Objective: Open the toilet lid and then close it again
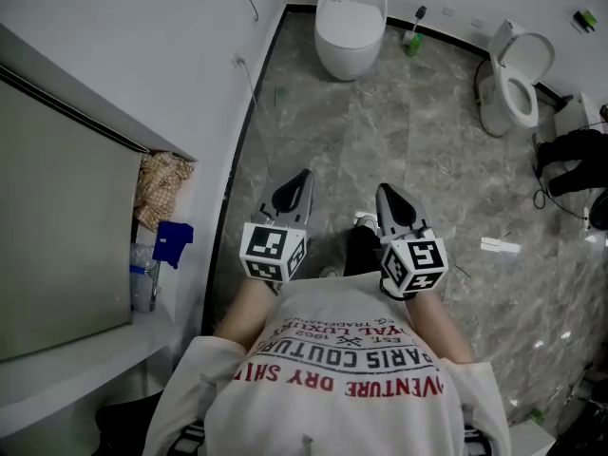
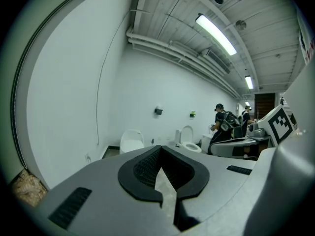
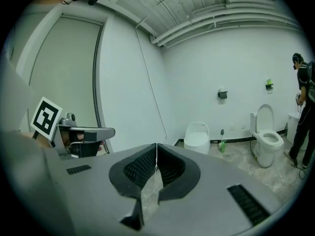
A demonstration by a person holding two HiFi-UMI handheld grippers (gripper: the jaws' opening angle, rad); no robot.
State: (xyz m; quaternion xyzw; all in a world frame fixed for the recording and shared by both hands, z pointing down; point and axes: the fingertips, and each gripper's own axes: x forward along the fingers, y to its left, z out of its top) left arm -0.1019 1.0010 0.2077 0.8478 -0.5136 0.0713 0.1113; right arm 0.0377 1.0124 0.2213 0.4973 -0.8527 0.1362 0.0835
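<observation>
- Grey left gripper [image 1: 300,177]: jaws fully together, nothing between them; held before the person's chest, pointing forward and slightly down.
- White rounded ceramic toilet with lid down [image 1: 350,22]: at the far wall, straight ahead, well apart from both grippers.
- Grey right gripper [image 1: 384,192]: jaws together, empty; just beside the left, same pose.
- White ceramic toilet with raised lid [image 1: 518,79]: far right, well apart.

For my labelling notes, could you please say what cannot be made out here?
Small green item by the closed white toilet: too small, head view.
Dark-clothed person: cut off by the right gripper view's edge.
Tan checked cloth: partly behind the grey panel, head view.
</observation>
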